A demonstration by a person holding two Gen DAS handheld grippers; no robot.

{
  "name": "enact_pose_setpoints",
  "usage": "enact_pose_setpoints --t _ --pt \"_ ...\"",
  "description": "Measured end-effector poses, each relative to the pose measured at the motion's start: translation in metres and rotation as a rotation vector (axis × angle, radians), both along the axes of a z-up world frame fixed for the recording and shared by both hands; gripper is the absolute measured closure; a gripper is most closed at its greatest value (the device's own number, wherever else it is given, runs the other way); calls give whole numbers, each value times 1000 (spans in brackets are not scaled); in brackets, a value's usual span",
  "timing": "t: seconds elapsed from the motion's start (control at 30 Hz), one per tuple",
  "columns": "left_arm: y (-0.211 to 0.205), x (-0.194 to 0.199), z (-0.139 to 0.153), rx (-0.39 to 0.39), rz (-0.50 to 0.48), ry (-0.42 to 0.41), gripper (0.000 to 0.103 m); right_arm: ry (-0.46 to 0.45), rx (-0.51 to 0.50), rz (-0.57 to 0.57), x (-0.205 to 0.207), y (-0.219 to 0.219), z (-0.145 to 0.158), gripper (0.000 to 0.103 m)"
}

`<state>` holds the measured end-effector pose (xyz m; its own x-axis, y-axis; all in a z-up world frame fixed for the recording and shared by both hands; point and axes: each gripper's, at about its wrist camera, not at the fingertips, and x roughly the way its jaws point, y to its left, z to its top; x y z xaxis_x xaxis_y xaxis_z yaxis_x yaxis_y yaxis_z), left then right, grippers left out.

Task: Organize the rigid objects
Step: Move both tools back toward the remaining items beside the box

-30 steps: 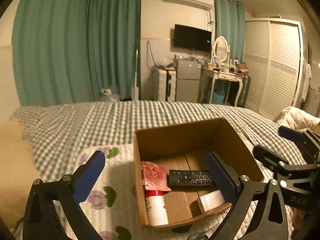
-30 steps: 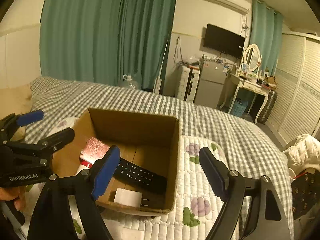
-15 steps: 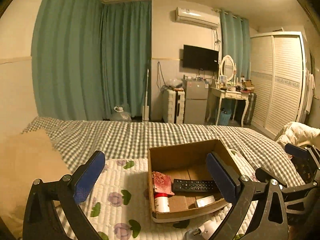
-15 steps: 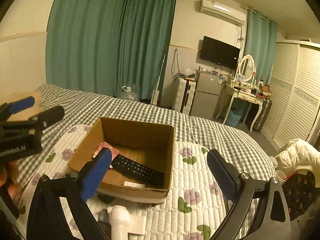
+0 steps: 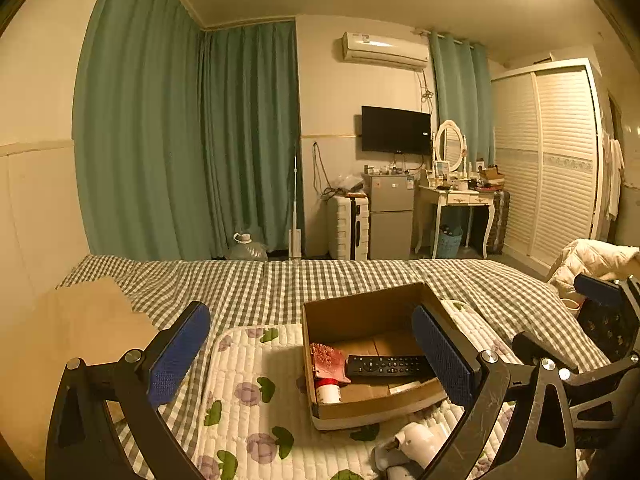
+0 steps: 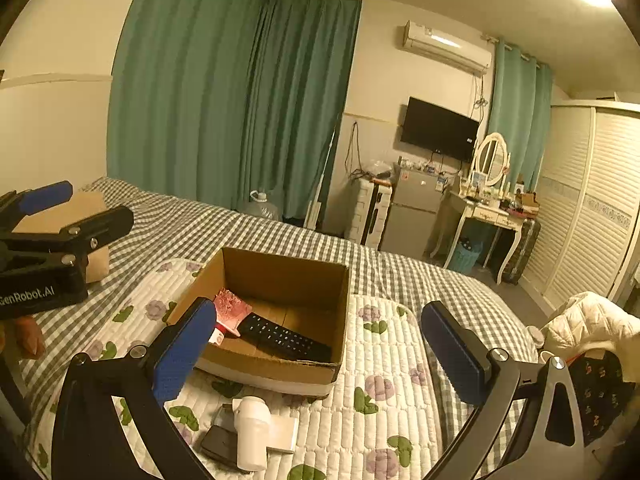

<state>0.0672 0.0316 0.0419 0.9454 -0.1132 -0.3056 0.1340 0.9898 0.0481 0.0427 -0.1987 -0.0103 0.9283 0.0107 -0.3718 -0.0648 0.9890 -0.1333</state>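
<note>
An open cardboard box (image 5: 360, 300) (image 6: 280, 276) sits on a floral quilted mat. In it lie a black remote (image 5: 384, 365) (image 6: 288, 338), a pink brush (image 5: 328, 362) (image 6: 232, 312) and a red-and-white bottle (image 5: 329, 392). In front of the box on the mat lie a white bottle (image 5: 416, 438) (image 6: 250, 432), a dark flat item (image 6: 218, 446) and a white card (image 6: 284, 434). My left gripper (image 5: 310, 314) hangs open, back from the box, holding nothing. My right gripper (image 6: 318, 310) is opening its jaws wide with nothing between them.
The mat (image 6: 384, 360) lies on a grey checked bedspread (image 5: 280, 276). A tan pillow (image 5: 80, 332) is at the left and a white jacket (image 6: 588, 320) at the right bed edge. Beyond the bed stand a suitcase (image 5: 348, 226), a small fridge (image 5: 390, 220) and a dressing table (image 5: 460, 200).
Both grippers have drawn back and risen from the box, which now looks smaller. The right jaws have spread wider. The white bottle in front of the box has come into view.
</note>
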Motion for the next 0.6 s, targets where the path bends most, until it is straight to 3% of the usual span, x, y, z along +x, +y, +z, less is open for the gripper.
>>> enact_pose_setpoints --t 0.3,0.6 --pt "-2 -9 -13 26 14 21 0 -53 46 29 -18 -8 -7 0" --pt "-5 1 -45 20 37 82 0 13 48 26 -9 -9 -43 0"
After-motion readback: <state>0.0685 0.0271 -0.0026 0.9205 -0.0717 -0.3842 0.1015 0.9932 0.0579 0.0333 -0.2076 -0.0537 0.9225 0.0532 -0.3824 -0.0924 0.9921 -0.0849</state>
